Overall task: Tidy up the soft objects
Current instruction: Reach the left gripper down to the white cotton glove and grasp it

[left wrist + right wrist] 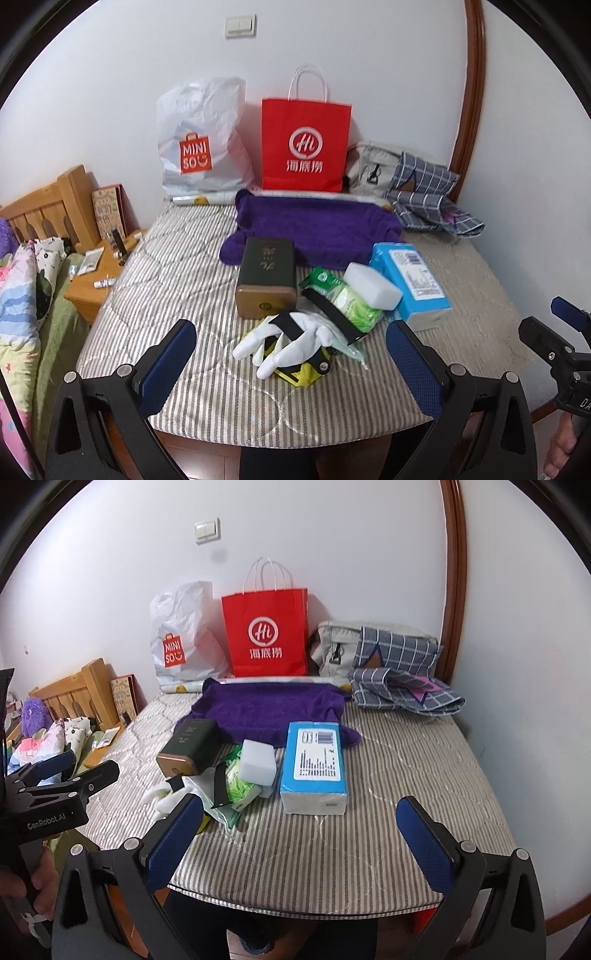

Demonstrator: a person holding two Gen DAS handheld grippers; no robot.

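Left wrist view: the left gripper [291, 369] hangs over the near edge of the striped pad [177, 266], jaws spread wide and empty — lined up, it seems, on the white gloves [291, 341] lying just ahead between its fingers. The gloves rest on a yellow item, with a black strap [332, 314] draped over them and the green wipes [351, 299]. Behind sit a dark tin [267, 277], a white sponge [371, 284], a blue tissue pack [410, 280] and a purple towel [314, 225].

Right wrist view: the right gripper [301, 834] is spread too, holding nothing, facing the tissue pack [316, 766] — probably waiting its turn. Red bag [266, 635] and white bag [181, 638] stand open against the wall, likely as bins for the soft things.
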